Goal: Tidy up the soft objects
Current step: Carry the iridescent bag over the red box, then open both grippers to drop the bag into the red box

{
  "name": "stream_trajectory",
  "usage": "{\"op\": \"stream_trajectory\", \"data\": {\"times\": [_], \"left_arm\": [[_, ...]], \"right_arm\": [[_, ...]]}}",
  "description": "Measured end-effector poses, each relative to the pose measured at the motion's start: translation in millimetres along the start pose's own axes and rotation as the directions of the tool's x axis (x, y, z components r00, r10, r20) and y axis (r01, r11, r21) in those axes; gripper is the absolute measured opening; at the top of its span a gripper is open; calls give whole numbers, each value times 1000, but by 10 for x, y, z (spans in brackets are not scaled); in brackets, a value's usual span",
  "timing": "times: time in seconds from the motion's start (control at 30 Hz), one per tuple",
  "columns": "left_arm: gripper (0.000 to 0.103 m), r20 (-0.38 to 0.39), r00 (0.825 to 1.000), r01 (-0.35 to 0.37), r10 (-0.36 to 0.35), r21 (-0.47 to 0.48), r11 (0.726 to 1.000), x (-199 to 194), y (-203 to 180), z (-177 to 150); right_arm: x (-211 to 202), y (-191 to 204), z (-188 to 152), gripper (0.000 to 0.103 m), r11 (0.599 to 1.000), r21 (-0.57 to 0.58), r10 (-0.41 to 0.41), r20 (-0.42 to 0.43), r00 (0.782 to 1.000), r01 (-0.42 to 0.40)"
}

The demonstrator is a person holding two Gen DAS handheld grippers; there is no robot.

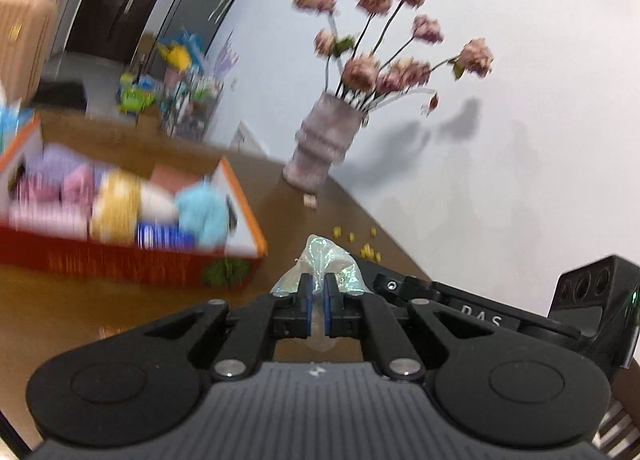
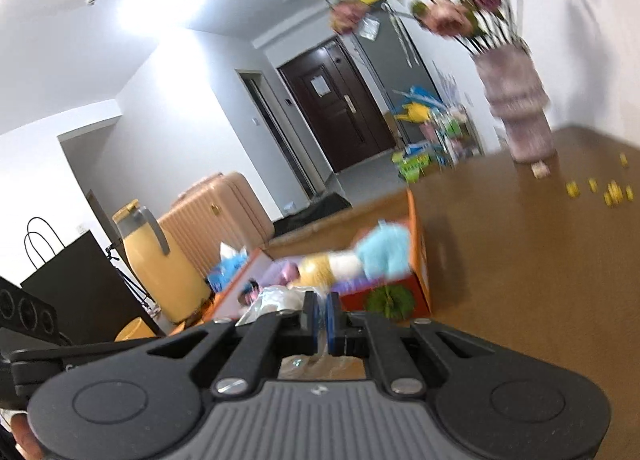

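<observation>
My left gripper (image 1: pixel 319 286) is shut on a clear, shimmering plastic bag (image 1: pixel 328 256), which bulges out past its blue pads above the brown table (image 1: pixel 60 312). In the right wrist view my right gripper (image 2: pixel 322 306) is also shut, and the same crinkled bag (image 2: pixel 272 300) shows just left of its fingertips and under its jaws. An orange-and-red box (image 1: pixel 120 260) to the left holds several soft toys, among them a fluffy blue one (image 1: pixel 202 212) and a yellow one (image 1: pixel 116 208). The right wrist view shows this box (image 2: pixel 420 260) just beyond the fingers. Both views are blurred.
A ribbed vase of pink flowers (image 1: pixel 324 140) stands by the wall, with small yellow bits (image 1: pixel 368 250) scattered on the table nearby. Beyond the table's left edge are a yellow jug (image 2: pixel 156 260), a peach suitcase (image 2: pixel 216 212) and a black paper bag (image 2: pixel 80 280).
</observation>
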State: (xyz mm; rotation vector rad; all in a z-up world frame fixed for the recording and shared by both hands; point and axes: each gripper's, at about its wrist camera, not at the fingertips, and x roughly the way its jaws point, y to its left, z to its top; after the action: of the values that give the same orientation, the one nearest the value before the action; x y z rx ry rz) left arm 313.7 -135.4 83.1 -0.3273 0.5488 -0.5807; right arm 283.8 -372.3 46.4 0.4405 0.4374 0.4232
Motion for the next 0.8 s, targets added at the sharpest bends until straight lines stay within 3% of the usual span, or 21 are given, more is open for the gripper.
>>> {"op": "stream_trajectory", "data": {"times": [0.2, 0.33, 0.57, 0.8], "left_arm": [[6, -14, 1000, -3, 4, 38, 999, 359, 111, 692], [6, -79, 997, -13, 9, -45, 999, 834, 487, 841], [5, -236, 969, -92, 66, -102, 991, 1608, 1060, 566], [9, -309, 943, -167, 122, -124, 978, 1847, 1256, 381]], "right_arm": [[370, 136, 687, 4, 998, -56, -18, 12, 1000, 19], [890, -12, 952, 4, 997, -50, -63, -55, 997, 60], [1781, -288, 715, 5, 973, -124, -215, -205, 955, 192], [2075, -316, 480, 10, 932, -241, -333, -271, 903, 271]]}}
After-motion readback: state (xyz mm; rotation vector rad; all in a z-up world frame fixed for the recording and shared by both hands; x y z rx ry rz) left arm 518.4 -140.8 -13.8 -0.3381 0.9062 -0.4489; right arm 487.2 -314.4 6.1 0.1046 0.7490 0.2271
